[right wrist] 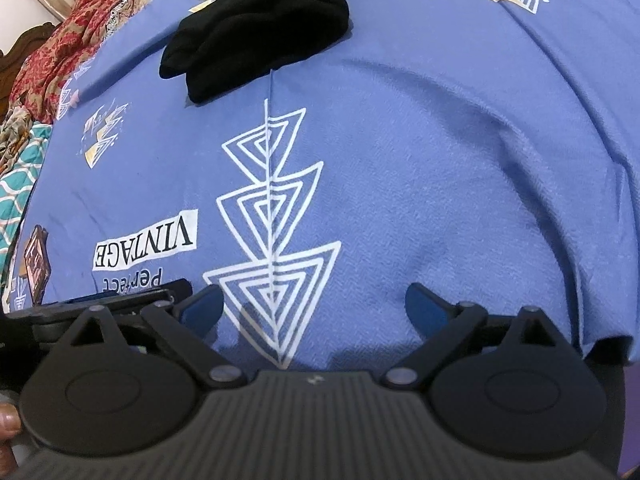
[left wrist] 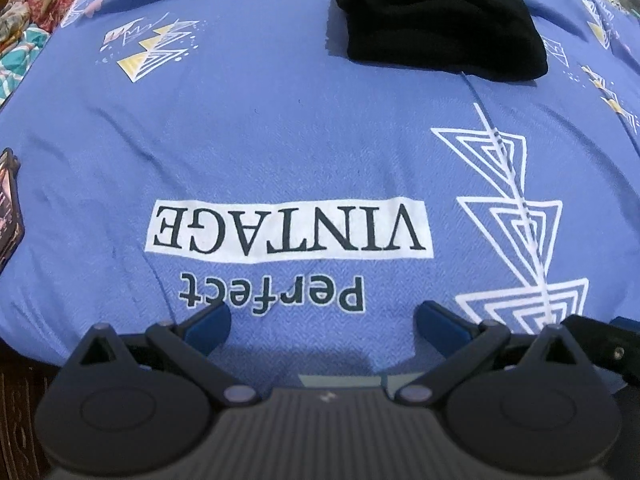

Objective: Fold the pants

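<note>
The black pants (left wrist: 436, 20) lie folded into a compact bundle far back on the blue printed bedsheet (left wrist: 280, 128). They also show in the right wrist view (right wrist: 260, 36), upper left of centre. My left gripper (left wrist: 324, 322) is open and empty, low over the near edge of the bed, well short of the pants. My right gripper (right wrist: 314, 306) is open and empty too, beside the left one, whose black body (right wrist: 120, 300) shows at its left.
A red patterned cloth (right wrist: 80, 32) and a teal quilt (right wrist: 20, 184) lie along the bed's left side. The sheet's near right corner (right wrist: 600, 340) hangs over the bed edge. A wooden headboard (right wrist: 28, 40) stands at far left.
</note>
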A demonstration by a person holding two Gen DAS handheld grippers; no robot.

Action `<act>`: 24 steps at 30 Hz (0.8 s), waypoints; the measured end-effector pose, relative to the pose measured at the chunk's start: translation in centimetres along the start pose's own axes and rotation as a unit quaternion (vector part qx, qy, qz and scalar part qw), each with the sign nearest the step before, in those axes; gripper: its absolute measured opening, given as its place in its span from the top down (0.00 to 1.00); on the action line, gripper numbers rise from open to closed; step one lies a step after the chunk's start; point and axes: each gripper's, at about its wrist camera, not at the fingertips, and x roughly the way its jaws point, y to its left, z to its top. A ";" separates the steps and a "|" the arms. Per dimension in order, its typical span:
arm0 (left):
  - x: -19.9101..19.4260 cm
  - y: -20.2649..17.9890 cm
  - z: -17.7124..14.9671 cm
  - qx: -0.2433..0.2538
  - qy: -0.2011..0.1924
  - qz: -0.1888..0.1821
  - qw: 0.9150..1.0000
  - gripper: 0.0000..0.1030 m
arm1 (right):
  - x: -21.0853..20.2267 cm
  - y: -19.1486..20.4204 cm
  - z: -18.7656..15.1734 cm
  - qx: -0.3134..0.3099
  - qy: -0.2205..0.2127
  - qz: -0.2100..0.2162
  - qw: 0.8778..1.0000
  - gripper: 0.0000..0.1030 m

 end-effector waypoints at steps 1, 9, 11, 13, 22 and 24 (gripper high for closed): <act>0.1 0.0 0.0 -0.001 0.000 -0.001 1.000 0.00 | 0.1 0.0 0.1 0.000 0.001 0.003 1.000 0.00; 0.4 0.3 0.1 -0.008 0.004 -0.011 1.000 0.00 | 0.2 0.3 0.0 0.002 0.001 0.004 1.000 0.00; 0.5 0.5 0.2 -0.009 0.006 -0.011 1.000 0.00 | 0.2 0.3 0.0 0.004 0.000 0.006 1.000 0.00; 0.5 0.5 0.2 -0.009 0.006 -0.012 1.000 0.00 | 0.2 0.3 0.0 0.005 -0.001 0.006 1.000 0.00; 0.0 0.1 0.3 -0.010 0.011 -0.014 1.000 0.00 | -1.1 0.6 0.1 -0.010 -0.038 -0.007 0.999 0.00; -0.4 0.2 0.3 -0.013 0.010 -0.018 1.000 0.00 | -1.4 0.7 0.1 -0.016 -0.050 -0.011 0.999 0.00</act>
